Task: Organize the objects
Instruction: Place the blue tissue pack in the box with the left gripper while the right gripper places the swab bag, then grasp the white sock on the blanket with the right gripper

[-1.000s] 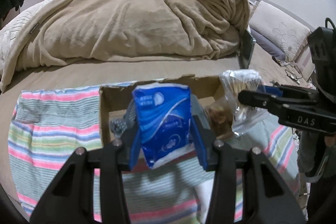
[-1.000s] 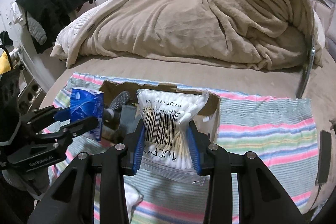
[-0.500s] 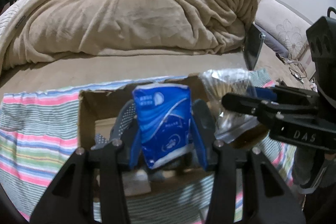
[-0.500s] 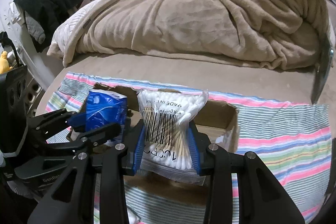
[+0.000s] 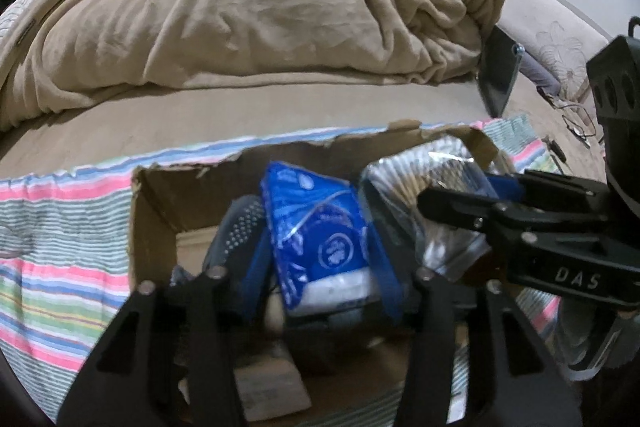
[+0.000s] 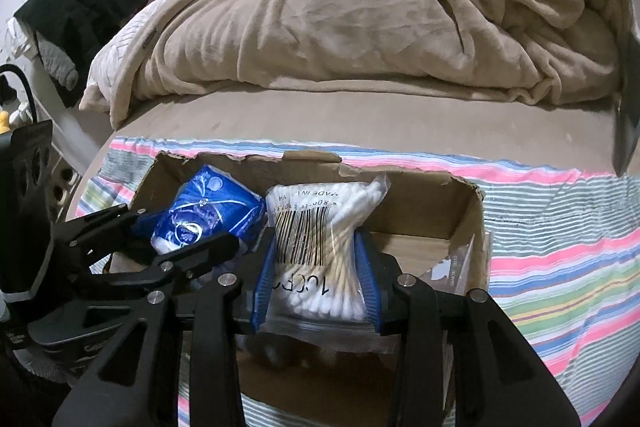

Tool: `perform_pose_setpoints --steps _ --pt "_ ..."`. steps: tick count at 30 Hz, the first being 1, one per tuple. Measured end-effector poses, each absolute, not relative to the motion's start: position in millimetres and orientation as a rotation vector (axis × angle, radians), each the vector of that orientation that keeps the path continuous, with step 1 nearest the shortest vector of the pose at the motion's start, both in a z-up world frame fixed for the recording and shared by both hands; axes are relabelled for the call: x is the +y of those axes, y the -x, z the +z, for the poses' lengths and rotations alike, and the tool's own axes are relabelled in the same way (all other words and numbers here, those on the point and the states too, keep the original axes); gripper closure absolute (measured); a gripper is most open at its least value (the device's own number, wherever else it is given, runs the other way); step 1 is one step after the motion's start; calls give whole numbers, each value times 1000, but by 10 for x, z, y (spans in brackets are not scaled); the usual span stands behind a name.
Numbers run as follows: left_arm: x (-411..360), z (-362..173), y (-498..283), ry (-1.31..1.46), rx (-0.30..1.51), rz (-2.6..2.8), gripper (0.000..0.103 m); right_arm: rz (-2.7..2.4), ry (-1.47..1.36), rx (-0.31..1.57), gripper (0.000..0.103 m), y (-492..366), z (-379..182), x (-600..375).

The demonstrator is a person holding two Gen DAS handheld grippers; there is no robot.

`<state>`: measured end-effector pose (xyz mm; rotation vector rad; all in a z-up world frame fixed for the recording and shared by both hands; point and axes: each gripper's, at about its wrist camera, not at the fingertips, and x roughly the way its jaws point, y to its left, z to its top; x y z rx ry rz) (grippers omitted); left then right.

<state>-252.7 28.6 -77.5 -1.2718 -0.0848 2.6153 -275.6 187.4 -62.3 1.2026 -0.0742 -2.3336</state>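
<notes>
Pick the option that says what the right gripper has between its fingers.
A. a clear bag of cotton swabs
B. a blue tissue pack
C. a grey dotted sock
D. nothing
A: in the right wrist view the right gripper has its blue fingers pressed on both sides of the clear bag of cotton swabs, over the cardboard box; the blue tissue pack sits by the left gripper.

Over the box (image 5: 154, 211), the left gripper (image 5: 320, 263) is opening its jaws around a blue tissue pack (image 5: 320, 239). Right of the box's middle, the right gripper (image 5: 472, 203) holds a swab bag (image 5: 404, 183).
</notes>
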Motion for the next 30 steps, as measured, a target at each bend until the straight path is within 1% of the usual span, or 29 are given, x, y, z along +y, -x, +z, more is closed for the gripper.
perform_pose_setpoints --steps 2,3,4,18,30 --pt "274 -748 2500 1272 -95 2620 47 -2342 -1191 -87 58 2745 -583 1899" --pt "270 -732 2482 1270 -97 2623 47 -2348 -1185 -92 53 2737 -560 1913" --pt "267 -713 2458 1266 -100 2625 47 -2353 -1178 -99 51 2729 -535 1934" --pt "213 -448 1923 1226 -130 2662 47 -2400 -1150 -113 47 2276 -318 2118" --pt "37 -291 1302 1208 -217 2708 47 -2391 -1151 -86 47 1771 -261 2141"
